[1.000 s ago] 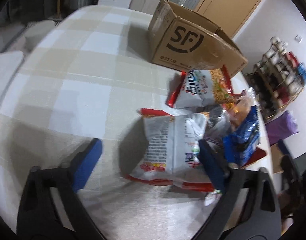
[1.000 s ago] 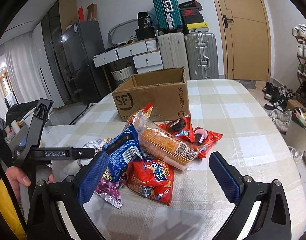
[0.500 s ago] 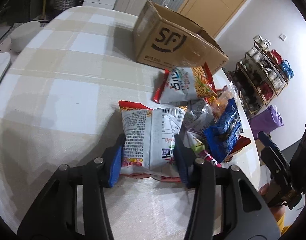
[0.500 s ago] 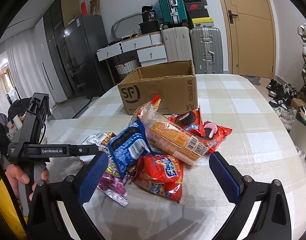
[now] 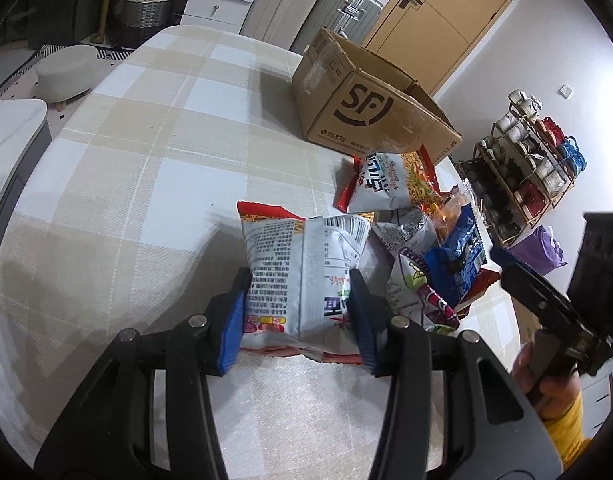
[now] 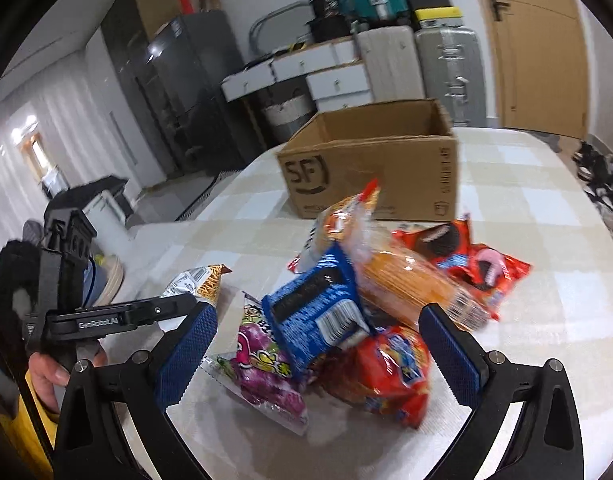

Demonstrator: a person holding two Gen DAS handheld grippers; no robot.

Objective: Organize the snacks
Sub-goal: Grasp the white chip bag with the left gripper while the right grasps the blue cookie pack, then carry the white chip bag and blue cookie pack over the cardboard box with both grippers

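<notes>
Silver-and-red noodle snack bag (image 5: 302, 276) sitting pinched between left gripper (image 5: 296, 322) pads, jaws narrowed onto its sides, likely heading for open SF cardboard box (image 5: 370, 116). Right gripper (image 6: 314, 348) gaping empty, straddling remaining snack pile (image 6: 370, 308) on checked tablecloth (image 5: 146, 152), probably lining up next pick.

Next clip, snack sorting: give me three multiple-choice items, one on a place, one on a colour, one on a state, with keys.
1. Where is the cardboard box?
A. beyond the snack pile
B. on the floor
C. under the pile

2. What colour is the packet leaning atop the pile's near side?
A. green
B. blue
C. black

3. What is the left tool doing?
A. hanging open
B. shut on nothing
C. gripping the white snack bag

Key: 1 A, the box stands on the table behind the snacks; 2 B, its wrapper is blue; 3 C, both pads press the bag's sides, while the right tool is open.
</notes>
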